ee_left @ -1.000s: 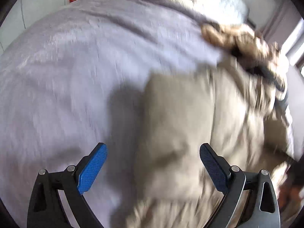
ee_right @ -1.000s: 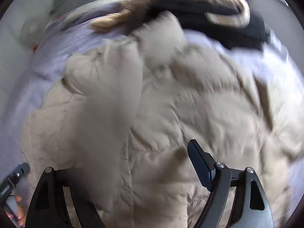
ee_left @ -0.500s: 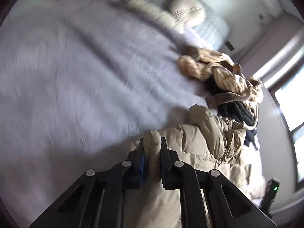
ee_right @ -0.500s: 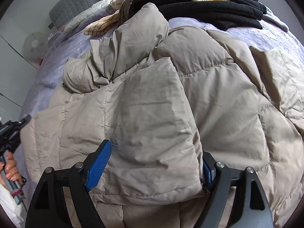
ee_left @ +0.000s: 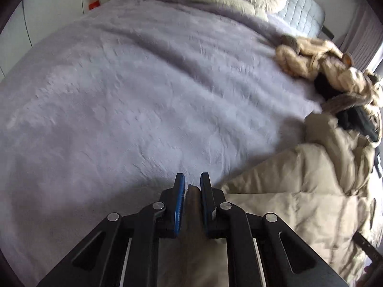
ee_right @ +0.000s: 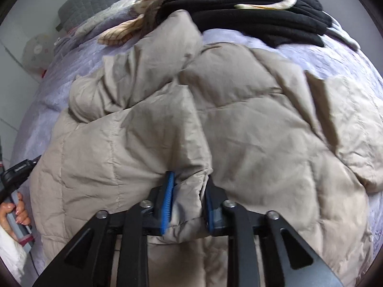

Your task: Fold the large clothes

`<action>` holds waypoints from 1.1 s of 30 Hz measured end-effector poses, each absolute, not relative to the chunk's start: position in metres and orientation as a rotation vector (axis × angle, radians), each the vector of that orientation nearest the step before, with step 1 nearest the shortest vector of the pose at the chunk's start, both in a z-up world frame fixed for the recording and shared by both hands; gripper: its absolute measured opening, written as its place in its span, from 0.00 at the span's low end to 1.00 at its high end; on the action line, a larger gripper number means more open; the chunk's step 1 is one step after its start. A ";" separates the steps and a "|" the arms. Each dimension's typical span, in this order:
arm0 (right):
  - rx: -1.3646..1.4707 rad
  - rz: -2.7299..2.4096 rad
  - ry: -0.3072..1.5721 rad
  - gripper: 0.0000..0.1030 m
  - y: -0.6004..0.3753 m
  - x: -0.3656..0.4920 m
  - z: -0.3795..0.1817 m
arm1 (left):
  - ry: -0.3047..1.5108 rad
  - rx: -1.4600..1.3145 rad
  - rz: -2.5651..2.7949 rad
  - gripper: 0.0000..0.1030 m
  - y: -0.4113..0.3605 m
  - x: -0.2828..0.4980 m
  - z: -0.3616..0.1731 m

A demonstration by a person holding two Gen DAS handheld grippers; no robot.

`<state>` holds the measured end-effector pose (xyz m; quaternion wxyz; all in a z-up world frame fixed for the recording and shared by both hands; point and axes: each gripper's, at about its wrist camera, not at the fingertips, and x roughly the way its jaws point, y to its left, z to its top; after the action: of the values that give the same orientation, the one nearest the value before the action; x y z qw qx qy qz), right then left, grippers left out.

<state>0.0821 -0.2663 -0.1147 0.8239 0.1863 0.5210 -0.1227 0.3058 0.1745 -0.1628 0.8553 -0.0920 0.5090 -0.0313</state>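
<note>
grip phase of the fold, by the look of it: both grippers have taken hold of the beige puffer jacket, which lies spread and rumpled on the lavender bedspread, near the bed's edge. left gripper has its jaws drawn narrow, pinching a thin edge of the jacket's fabric between the blue pads. right gripper has just been closing its jaws, and a thick, puffy fold of the jacket is bunched between them, the pads pressing into it. beyond the jacket, a pile of other clothes waits: a black fleece garment with a cream striped knit draped over it, close to the jacket's far end.

next move, i judge, is to lift both held edges together and carry them across the jacket's body so one half lands on the other. that calls for even height in both hands and a firm hold, since slippery down fabric may slide out of the narrow left pinch.
</note>
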 end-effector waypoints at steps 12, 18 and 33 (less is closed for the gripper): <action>0.347 -0.100 1.032 0.34 -0.247 0.060 -0.086 | 1.108 -0.065 -0.215 0.14 0.148 0.210 -0.140; 0.324 -0.160 1.119 0.33 -0.255 0.059 -0.137 | 1.143 0.008 -0.148 0.14 0.125 0.208 -0.192; 0.460 -0.245 1.124 0.45 -0.281 -0.019 -0.098 | 1.159 0.050 -0.118 0.15 0.126 0.176 -0.133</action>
<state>-0.0185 -0.2810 -0.0980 0.8141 0.2158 0.5267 -0.1150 0.1764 0.1256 -0.1326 0.8347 0.0237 0.5473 -0.0559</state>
